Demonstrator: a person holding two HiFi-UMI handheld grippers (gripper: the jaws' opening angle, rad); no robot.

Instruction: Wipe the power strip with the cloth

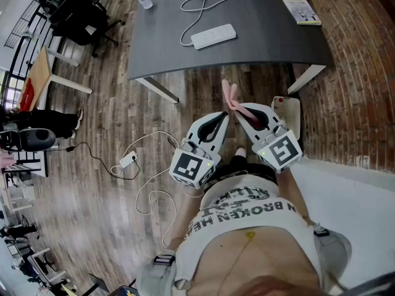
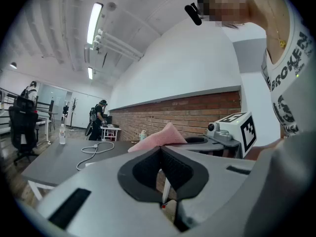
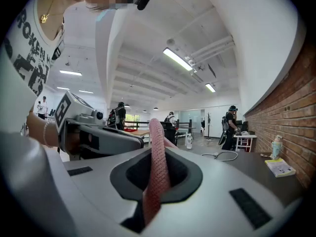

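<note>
right gripper clamped on the pink cloth, which pokes out past the tips. left gripper jaws fully together, empty. white power strip lies on the dark table, well apart from both grippers. shirt print reads "in broken he".

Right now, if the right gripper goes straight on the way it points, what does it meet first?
Probably the dark table, at its near edge, short of the power strip. The right gripper, fingers shut on the pink cloth, points about level, so depth is unclear.
</note>
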